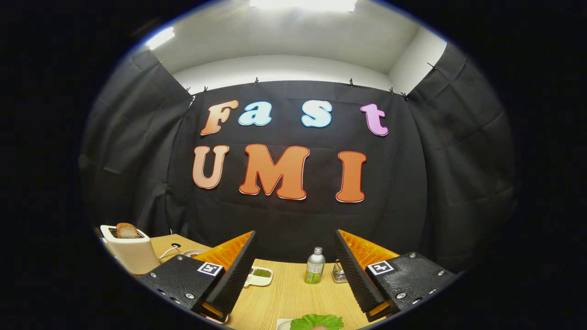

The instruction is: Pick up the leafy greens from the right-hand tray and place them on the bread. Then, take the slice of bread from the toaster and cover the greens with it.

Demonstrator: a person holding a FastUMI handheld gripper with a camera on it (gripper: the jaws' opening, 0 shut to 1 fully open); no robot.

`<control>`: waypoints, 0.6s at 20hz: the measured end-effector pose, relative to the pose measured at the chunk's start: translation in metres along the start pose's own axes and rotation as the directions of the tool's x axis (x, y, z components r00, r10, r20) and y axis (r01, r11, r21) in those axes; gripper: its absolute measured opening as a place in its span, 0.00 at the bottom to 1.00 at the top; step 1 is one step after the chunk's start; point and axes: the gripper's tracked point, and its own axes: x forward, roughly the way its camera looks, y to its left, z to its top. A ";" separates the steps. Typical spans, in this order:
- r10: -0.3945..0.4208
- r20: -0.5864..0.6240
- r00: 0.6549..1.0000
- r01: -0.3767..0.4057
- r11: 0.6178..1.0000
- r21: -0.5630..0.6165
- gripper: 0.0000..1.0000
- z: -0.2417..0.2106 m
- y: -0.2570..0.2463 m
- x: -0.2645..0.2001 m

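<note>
Clearly the gripper (296, 270) stands wide, its two ridged fingers (236, 270) spread well apart with nothing held between them and a broad strip of bare light wooden tabletop (289, 298) showing in the gap. Low between the fingers, close to the camera, lies the flat green leafy lettuce (317, 321) on a pale tray (283, 324) whose edge just shows beside the leaf; the fingers are above it and do not touch it. Ahead of the fingers, in the open middle of the table, a small silver bottle with a green label (314, 266) stands upright, and just beside it, partly hidden by the right finger, sits a small wire-mesh holder (339, 271). Nearer the left finger rests a small white dish of dark green bits (260, 276), its near edge covered by that finger. Farther out to the left, near the table's edge, a cream toaster (133, 252) stands with a browned slice of bread (126, 230) poking upright from its slot, its cord (168, 250) trailing across the wood. Beyond the table's far edge hangs the black cloth wall (293, 220).
</note>
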 end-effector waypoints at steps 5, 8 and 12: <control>-0.003 -0.011 1.000 0.003 1.000 0.004 0.99 -0.004 -0.002 -0.003; -0.002 -0.048 0.999 0.003 1.000 0.003 0.99 -0.016 -0.004 -0.007; 0.004 -0.155 0.988 -0.005 1.000 -0.008 0.99 -0.050 -0.008 -0.016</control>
